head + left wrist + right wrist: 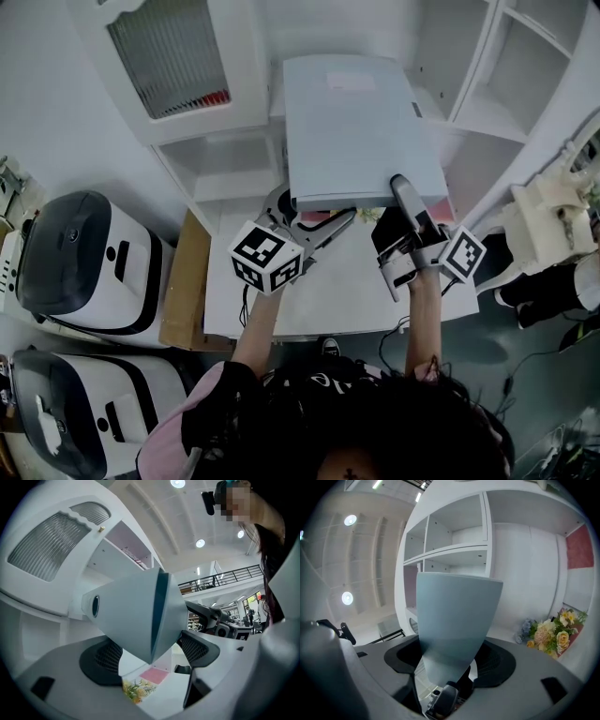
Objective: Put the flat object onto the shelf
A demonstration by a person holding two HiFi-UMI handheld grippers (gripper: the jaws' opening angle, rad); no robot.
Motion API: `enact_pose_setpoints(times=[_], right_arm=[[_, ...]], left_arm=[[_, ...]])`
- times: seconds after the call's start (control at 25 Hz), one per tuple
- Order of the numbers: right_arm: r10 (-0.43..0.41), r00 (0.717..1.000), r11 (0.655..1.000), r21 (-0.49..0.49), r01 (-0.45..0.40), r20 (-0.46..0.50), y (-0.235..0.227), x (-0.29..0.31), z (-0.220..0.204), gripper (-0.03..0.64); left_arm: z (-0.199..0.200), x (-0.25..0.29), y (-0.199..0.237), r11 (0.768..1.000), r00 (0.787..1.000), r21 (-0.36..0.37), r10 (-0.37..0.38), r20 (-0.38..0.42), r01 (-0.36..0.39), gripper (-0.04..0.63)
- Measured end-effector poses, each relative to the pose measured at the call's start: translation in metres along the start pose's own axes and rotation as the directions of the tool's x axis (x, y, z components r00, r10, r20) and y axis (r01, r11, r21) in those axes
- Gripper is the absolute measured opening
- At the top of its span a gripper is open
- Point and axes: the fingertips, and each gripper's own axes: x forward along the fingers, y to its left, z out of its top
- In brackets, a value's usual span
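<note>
A flat pale grey-blue folder (pixel 356 127) is held up level in front of the white shelf unit (pixel 487 112). My left gripper (pixel 305 214) is shut on its near left corner, and my right gripper (pixel 405 195) is shut on its near right edge. In the left gripper view the folder's corner (pixel 140 613) with a spine hole sits pinched in the left gripper (pixel 150 657) between its dark pads (pixel 105 660). The right gripper view shows the folder's sheet (pixel 454 620) rising from the right gripper (pixel 451 665) toward the shelf compartments (pixel 454 541).
A white desk (pixel 337 291) lies below the grippers, with a bunch of flowers (pixel 553 637) and a pink card (pixel 154 674) on it. A louvered cabinet door (pixel 169 56) is at upper left. Two white-and-black machines (pixel 84 253) and a cardboard sheet (pixel 183 286) stand left.
</note>
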Motion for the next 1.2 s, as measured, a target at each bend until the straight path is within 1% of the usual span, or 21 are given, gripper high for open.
enact_pose_setpoints(times=[0.2, 0.28, 0.36, 0.6, 0.8, 1.08, 1.2], right_arm=[[0.007, 1.0, 0.999, 0.033, -0.007, -0.004, -0.005, 0.008, 0.014, 0.316], [0.021, 1.0, 0.998, 0.051, -0.021, -0.006, -0.006, 0.01, 0.018, 0.316], [0.037, 0.999, 0.998, 0.046, -0.036, -0.02, -0.004, 0.013, 0.018, 0.316], [0.084, 0.992, 0.996, -0.031, -0.087, -0.096, 0.003, 0.023, 0.023, 0.316], [0.104, 0.987, 0.991, -0.075, -0.114, -0.119, 0.003, 0.033, 0.03, 0.315], [0.108, 0.987, 0.989, -0.092, -0.12, -0.118, -0.008, 0.041, 0.039, 0.314], [0.091, 0.99, 0.983, -0.148, -0.107, -0.112, -0.01, 0.039, 0.042, 0.314]], left_arm=[[0.004, 0.01, 0.004, 1.0, 1.0, 0.008, 0.021, -0.001, -0.021, 0.408], [0.007, 0.013, 0.006, 1.0, 1.0, 0.011, 0.029, 0.004, -0.029, 0.408], [0.009, 0.015, 0.008, 0.999, 0.999, 0.01, 0.04, 0.009, -0.04, 0.408], [0.023, 0.022, 0.019, 0.998, 0.996, -0.042, 0.059, 0.073, -0.056, 0.408], [0.03, 0.03, 0.028, 0.995, 0.991, -0.079, 0.075, 0.107, -0.066, 0.408], [0.028, 0.043, 0.039, 0.994, 0.992, -0.086, 0.082, 0.094, -0.074, 0.408], [0.029, 0.047, 0.044, 0.992, 0.99, -0.087, 0.096, 0.105, -0.087, 0.408]])
